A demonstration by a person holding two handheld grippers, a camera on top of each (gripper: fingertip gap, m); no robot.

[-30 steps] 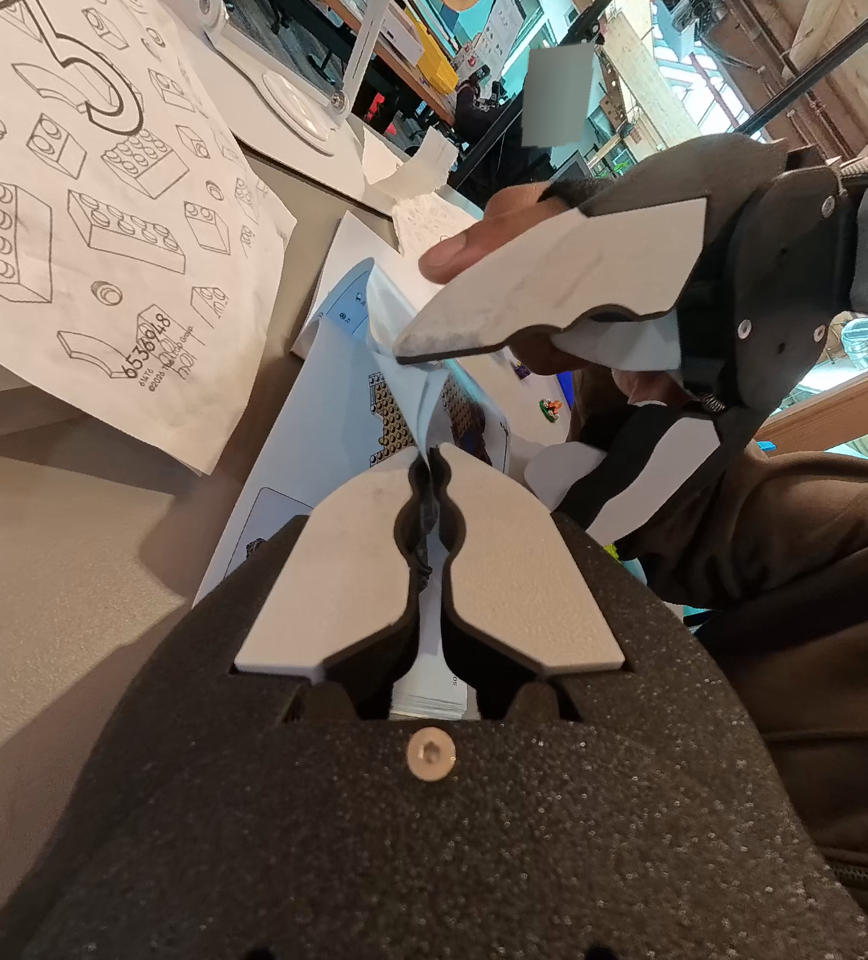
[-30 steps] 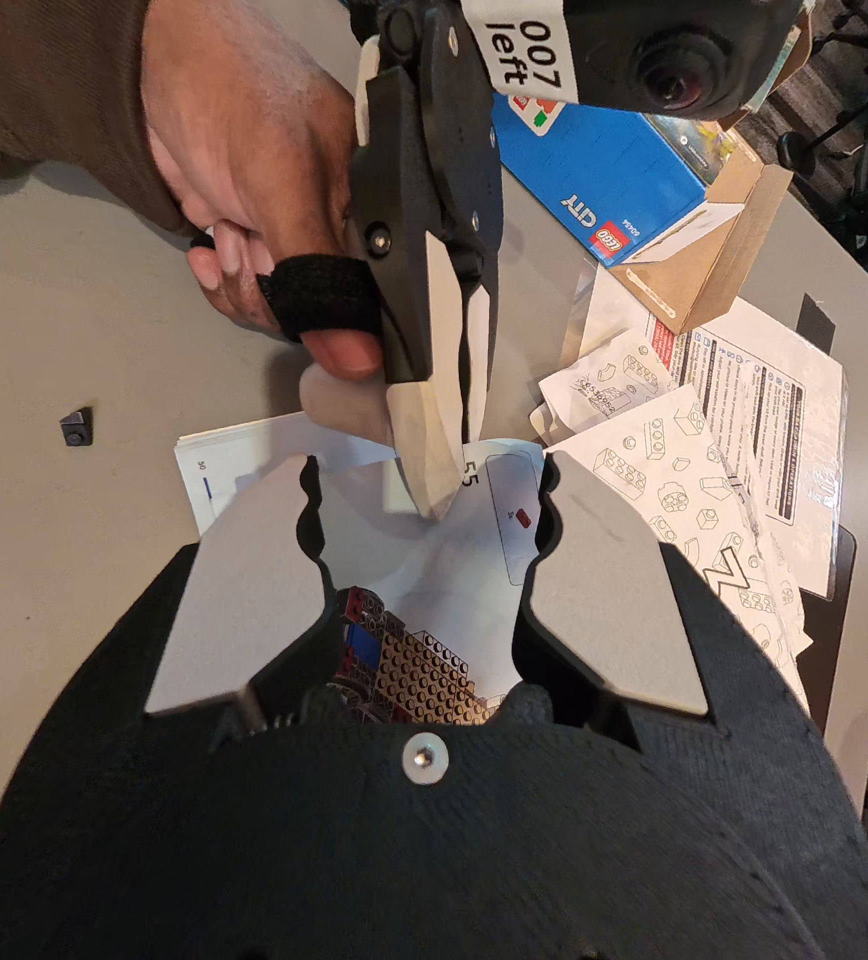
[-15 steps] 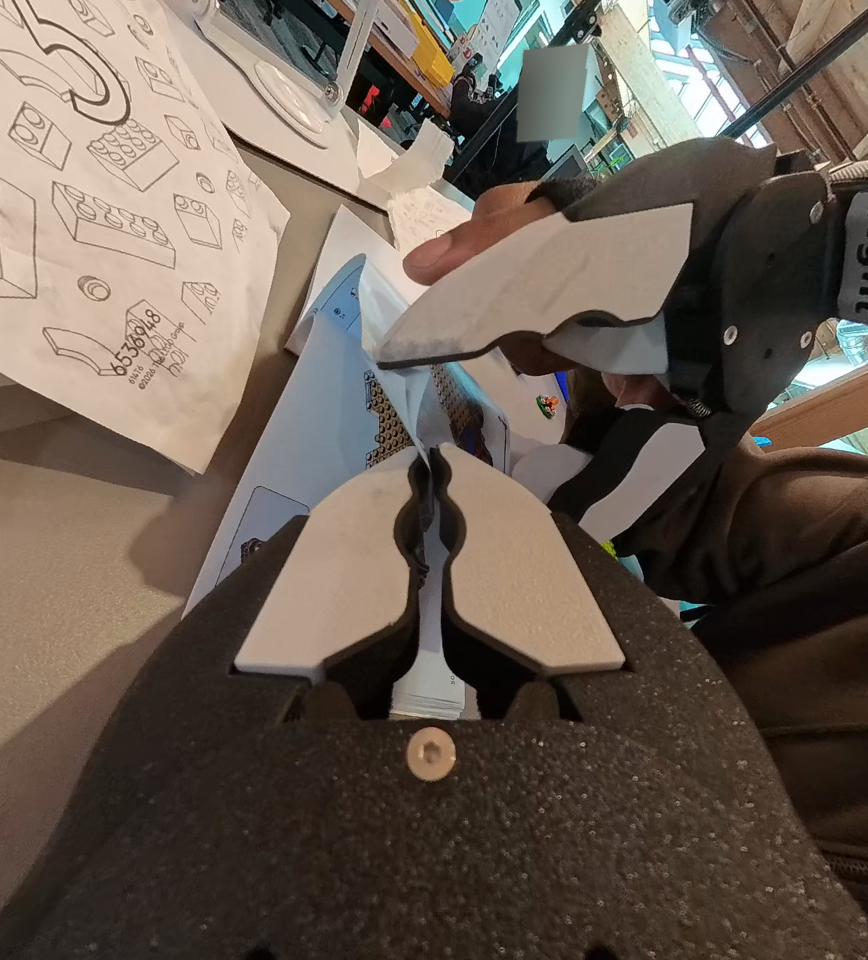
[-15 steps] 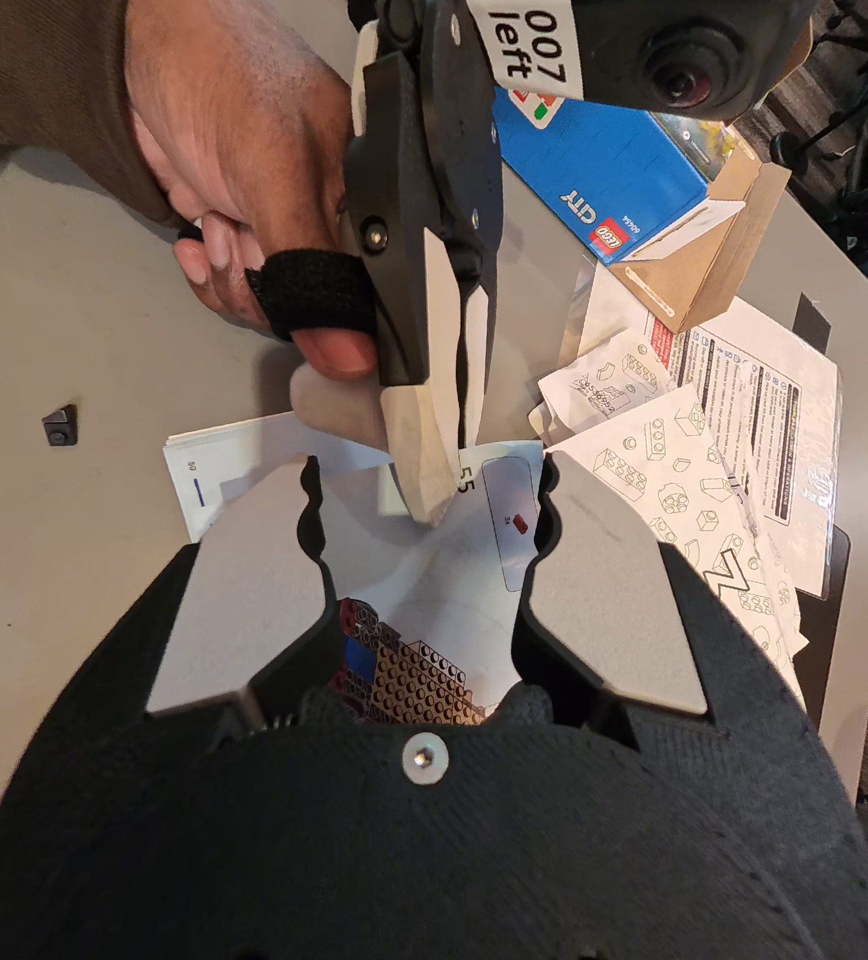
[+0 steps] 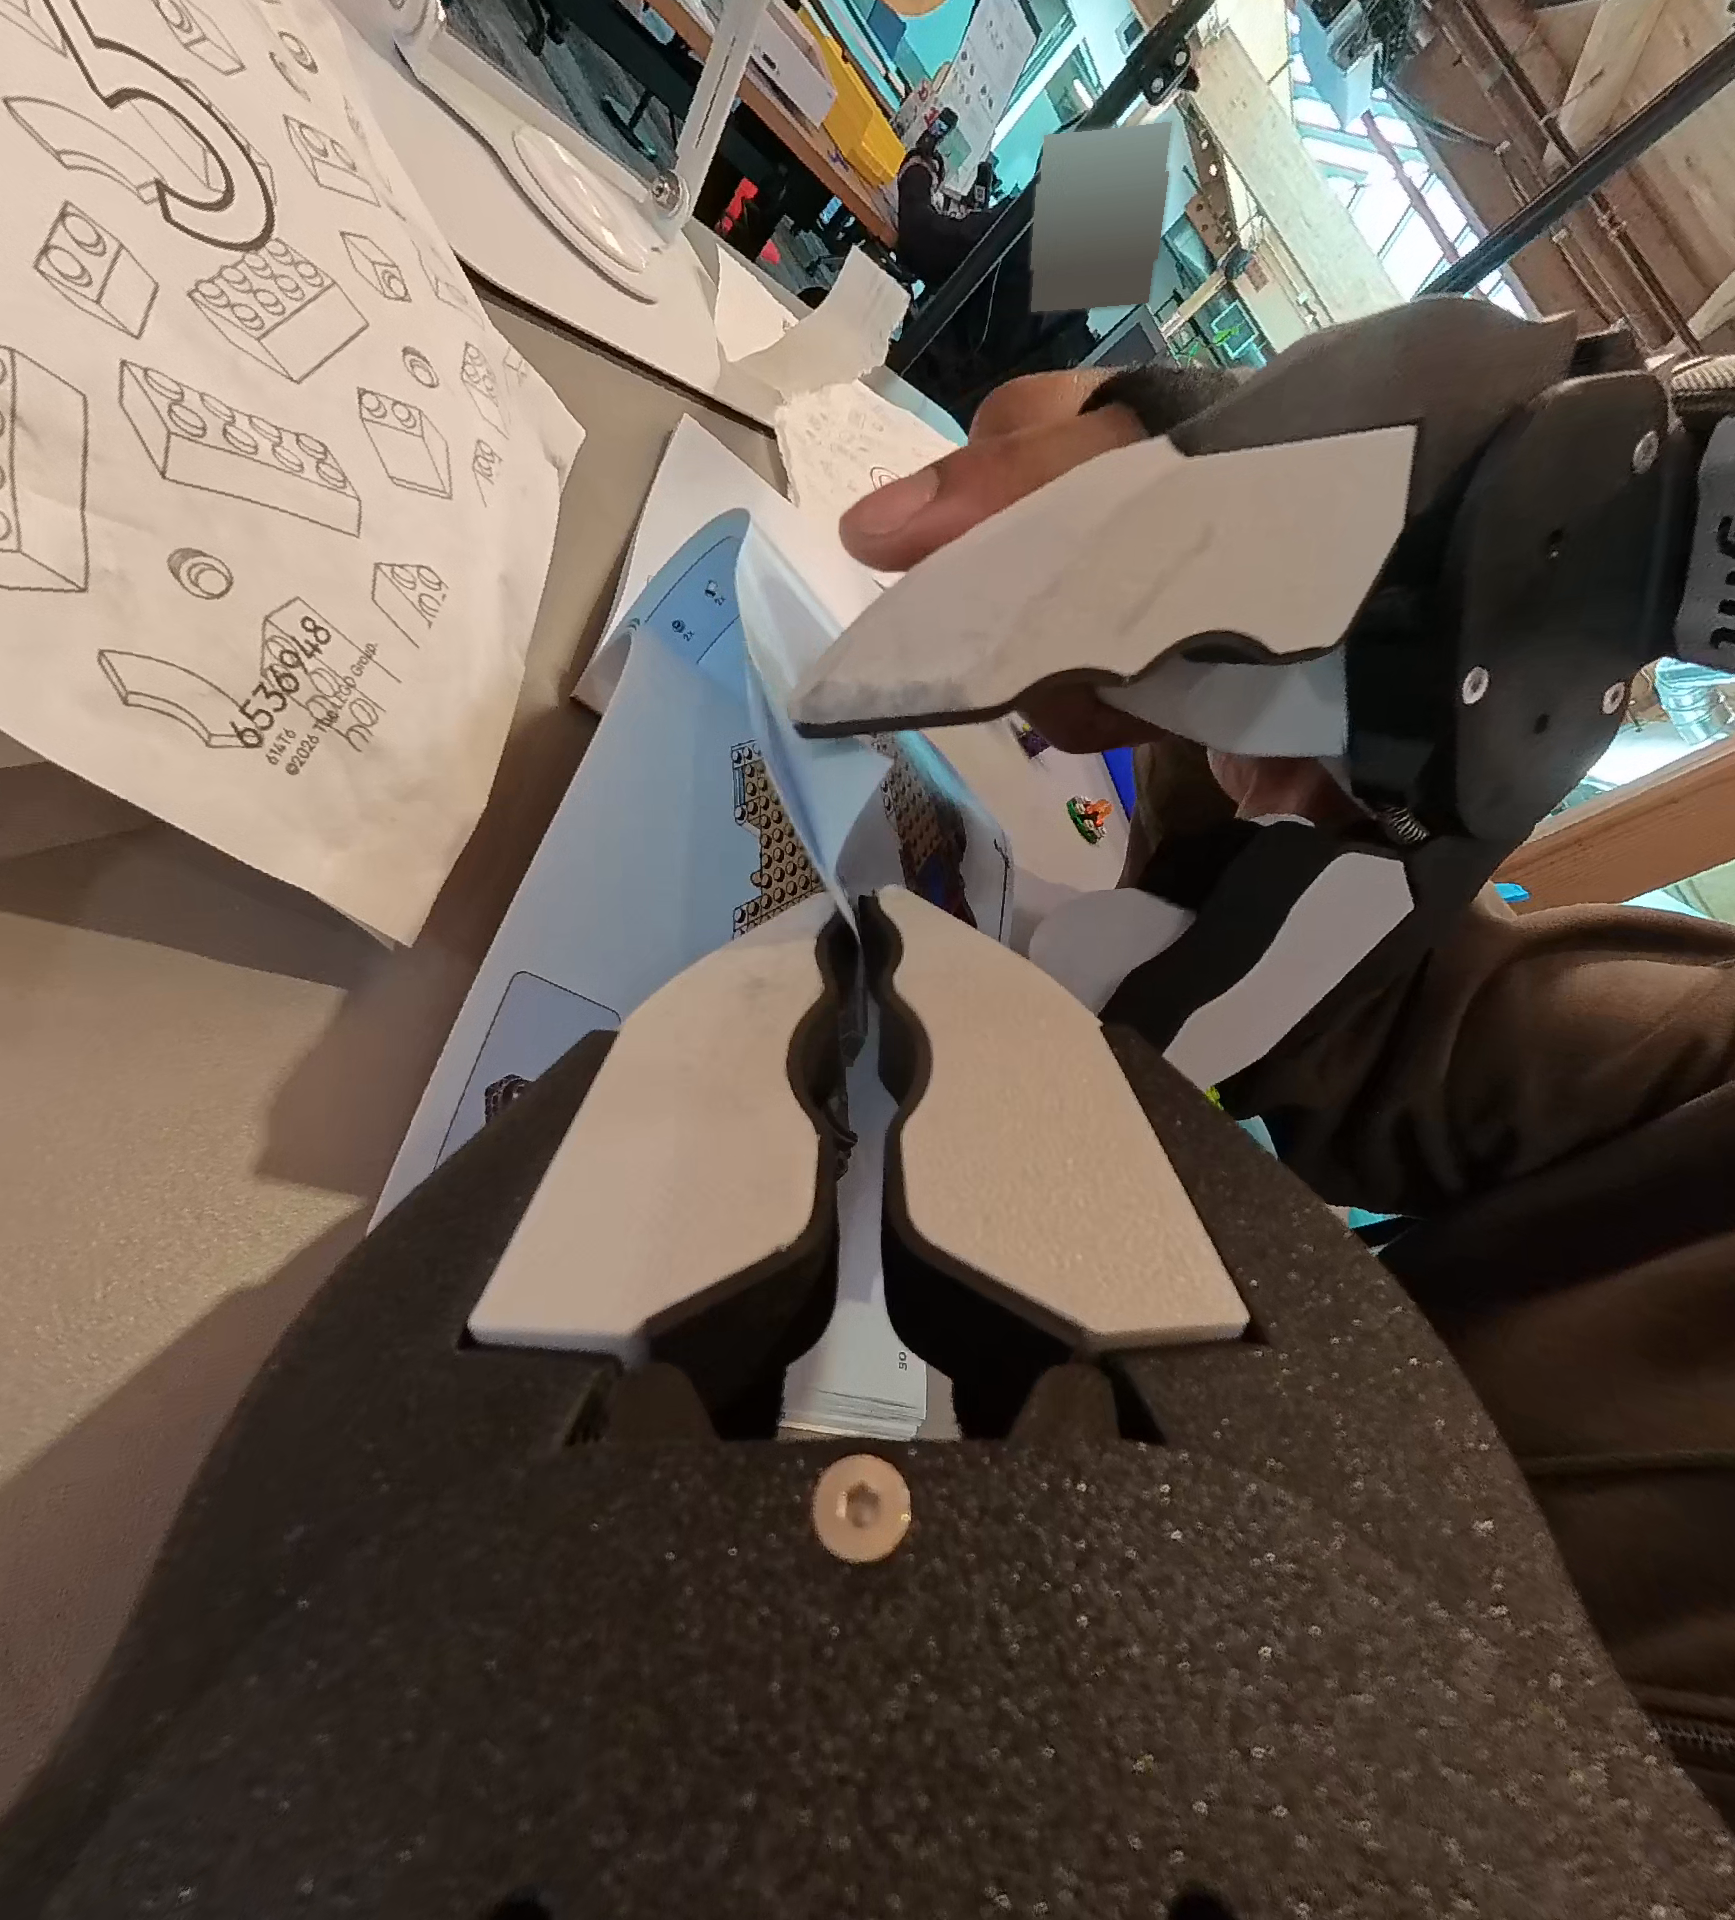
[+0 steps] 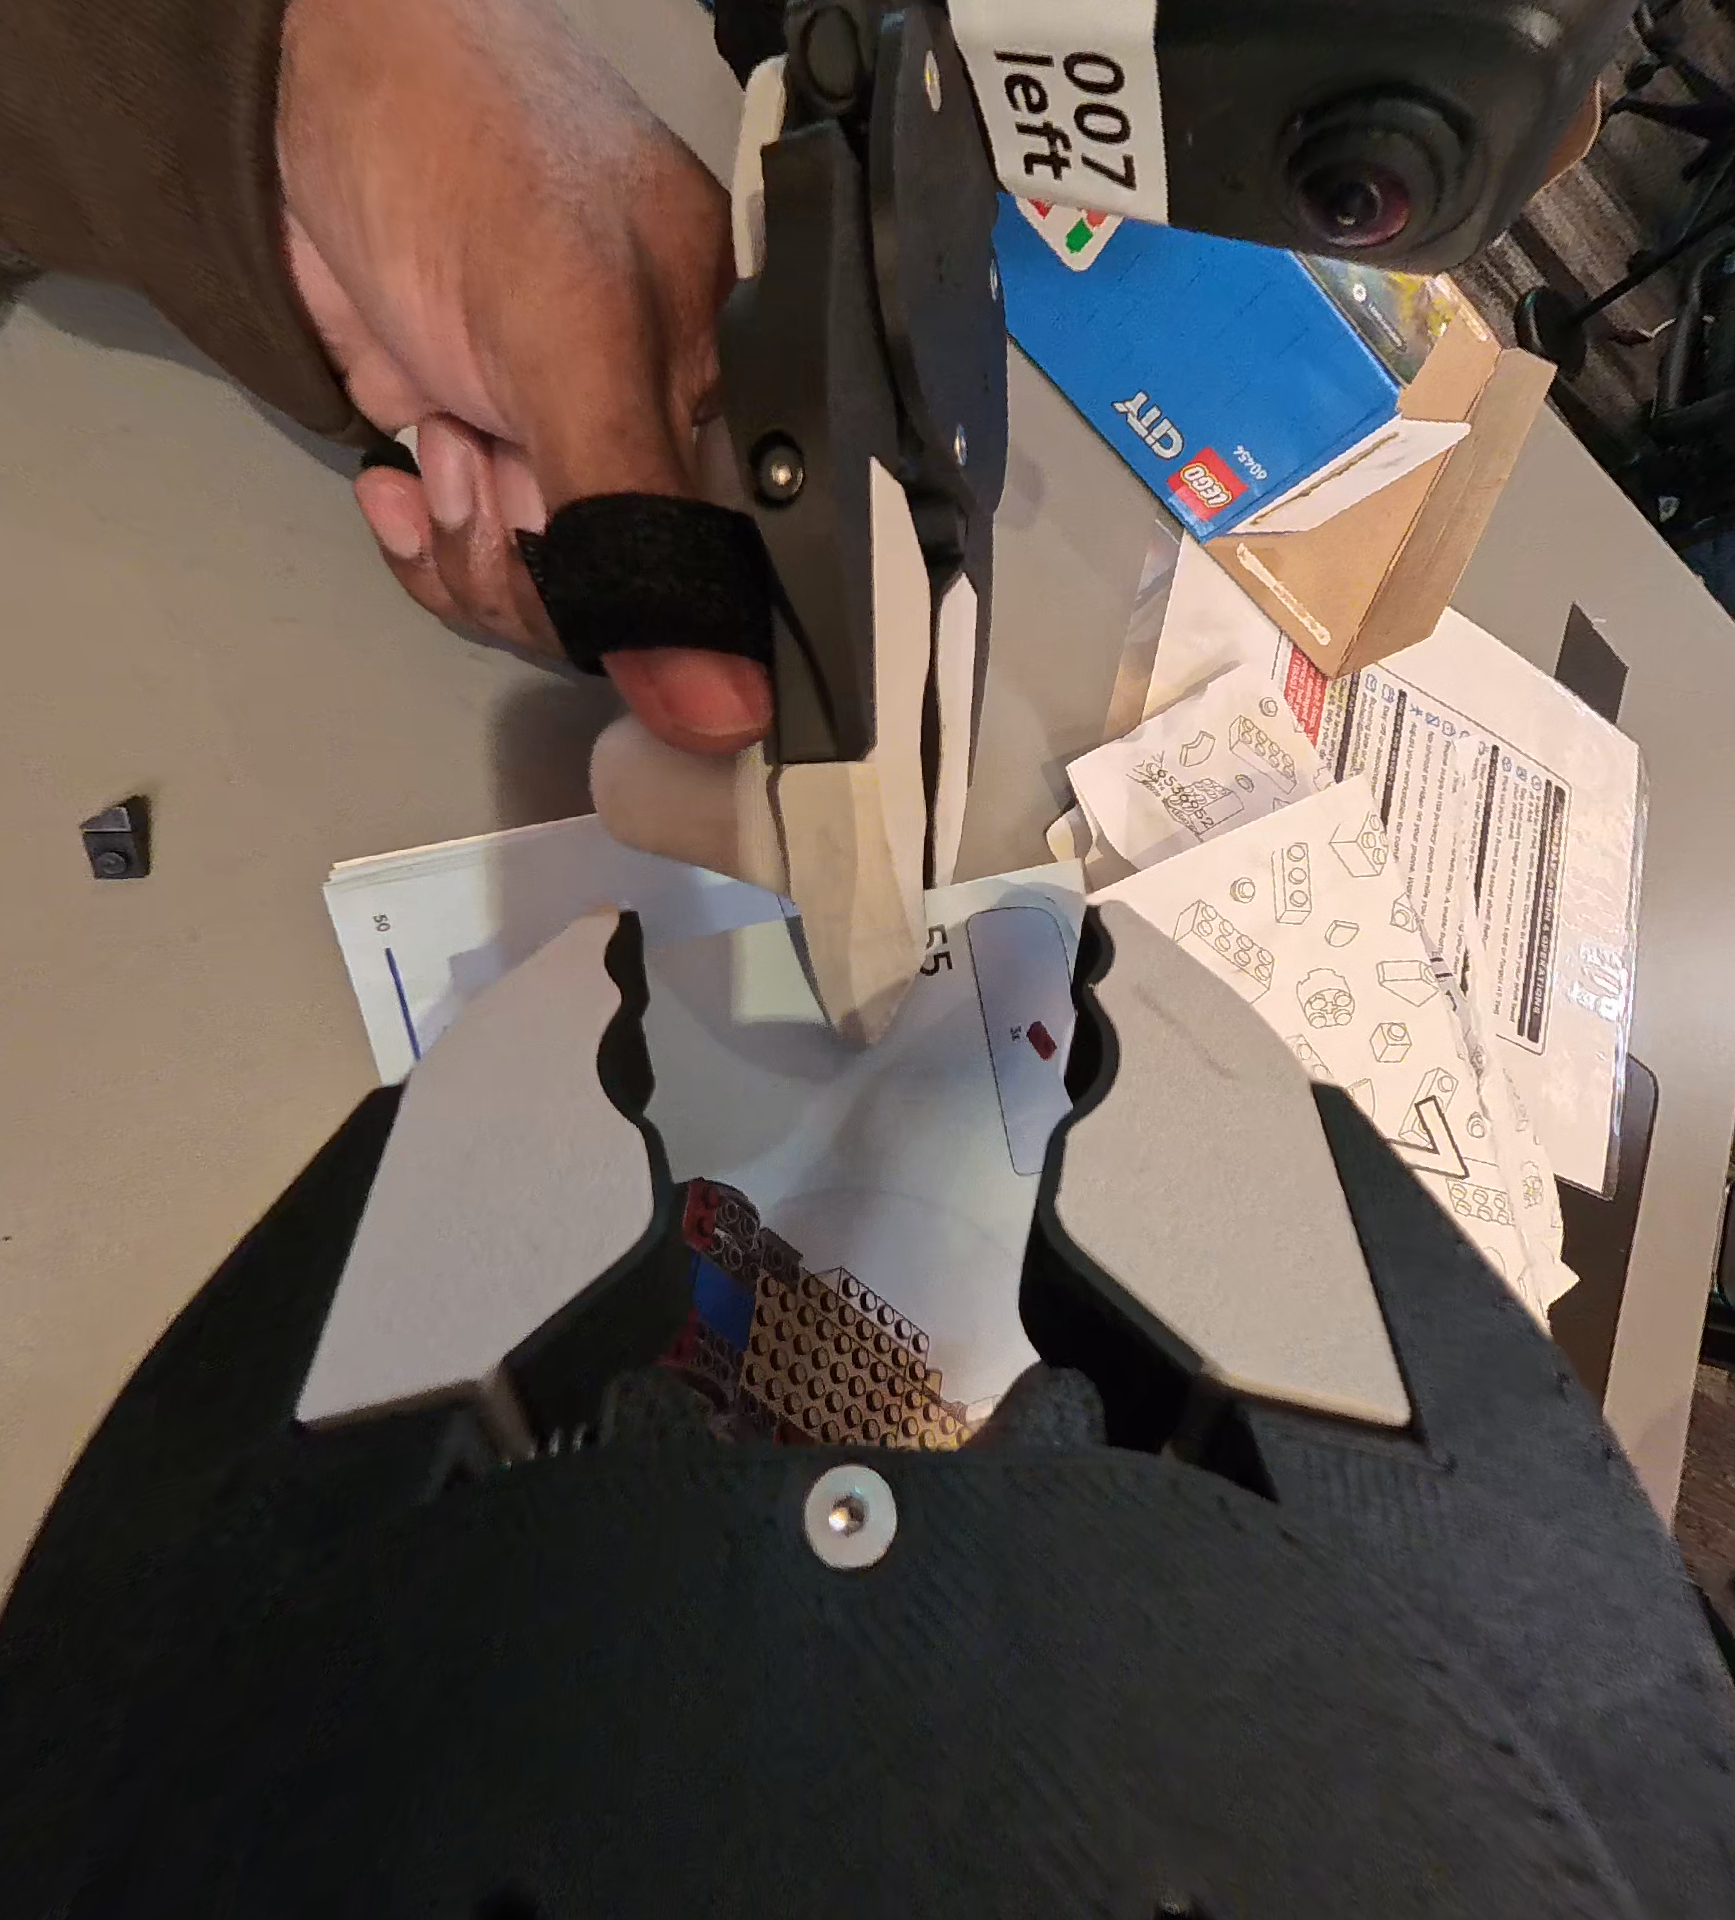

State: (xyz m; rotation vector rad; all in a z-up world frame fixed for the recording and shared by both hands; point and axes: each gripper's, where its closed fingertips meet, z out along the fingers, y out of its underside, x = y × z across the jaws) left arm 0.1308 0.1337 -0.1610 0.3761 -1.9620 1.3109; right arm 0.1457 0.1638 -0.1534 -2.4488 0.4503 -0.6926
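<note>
An instruction booklet (image 6: 489,894) lies open on the grey table (image 6: 115,1143). My left gripper (image 5: 855,914) is shut on one lifted page (image 5: 790,748) of it; the page edge runs up out of the closed fingertips. In the right wrist view the left gripper (image 6: 868,1023) points down onto that page (image 6: 842,1143), with a hand around it. My right gripper (image 6: 858,925) is open and empty, its fingers (image 6: 530,1091) standing to either side of the lifted page without touching it. In the left wrist view the right gripper (image 5: 946,821) hovers just over the page.
White paper bags printed with brick drawings (image 6: 1362,987) lie to the right; one is also in the left wrist view (image 5: 167,416). A blue cardboard box (image 6: 1206,353) with an open flap is behind. A small dark grey piece (image 6: 115,836) lies at the left. My two grippers' fingertips are within a few centimetres of each other.
Almost nothing has changed. The left gripper stays shut on the page and has drifted slightly left with the booklet in the right wrist view. The right gripper stays open.
</note>
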